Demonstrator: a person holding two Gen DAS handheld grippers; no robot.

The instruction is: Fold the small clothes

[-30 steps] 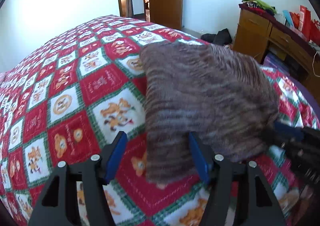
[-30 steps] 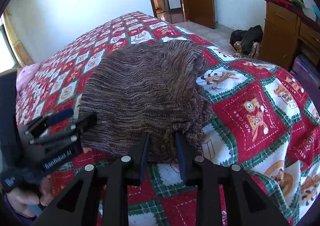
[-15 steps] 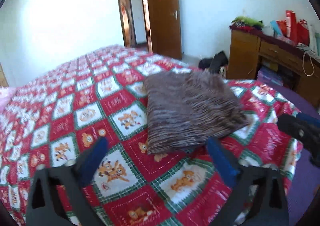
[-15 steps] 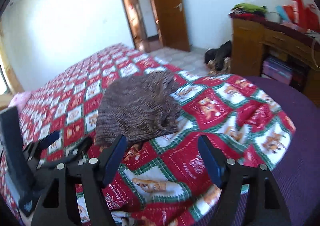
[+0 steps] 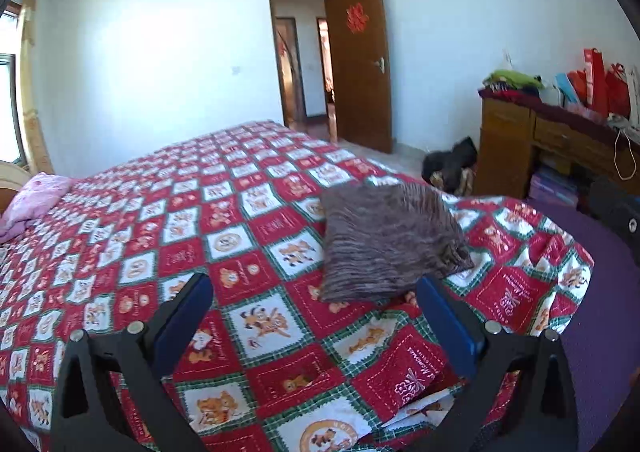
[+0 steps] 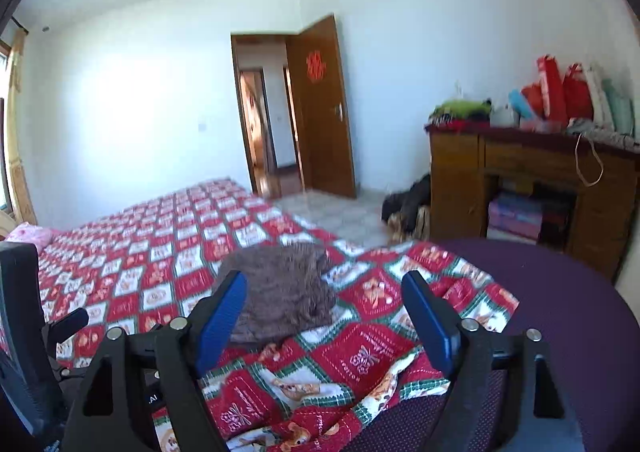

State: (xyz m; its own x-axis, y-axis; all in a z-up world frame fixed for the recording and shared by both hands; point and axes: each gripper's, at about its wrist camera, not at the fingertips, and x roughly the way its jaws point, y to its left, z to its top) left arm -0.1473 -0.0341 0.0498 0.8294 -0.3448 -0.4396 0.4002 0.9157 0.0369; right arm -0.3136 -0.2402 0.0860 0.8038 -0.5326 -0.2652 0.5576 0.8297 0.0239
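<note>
Folded brown knit garment lies on the bed; both sets of jaws are spread and empty.

Left wrist view: the left gripper (image 5: pixel 312 316) hangs above the red patchwork quilt (image 5: pixel 168 220), jaws wide apart and holding nothing; the brown knit garment (image 5: pixel 388 240) lies as a compact folded bundle near the bed's corner, apart from the jaws. A pink cloth (image 5: pixel 36 196) lies at the far end of the bed. Right wrist view: the right gripper (image 6: pixel 324 316) is likewise parted and empty, with the garment (image 6: pixel 288 292) beyond its fingertips. The fold looks finished; the next move would likely call for fetching another piece or setting this one aside.
</note>
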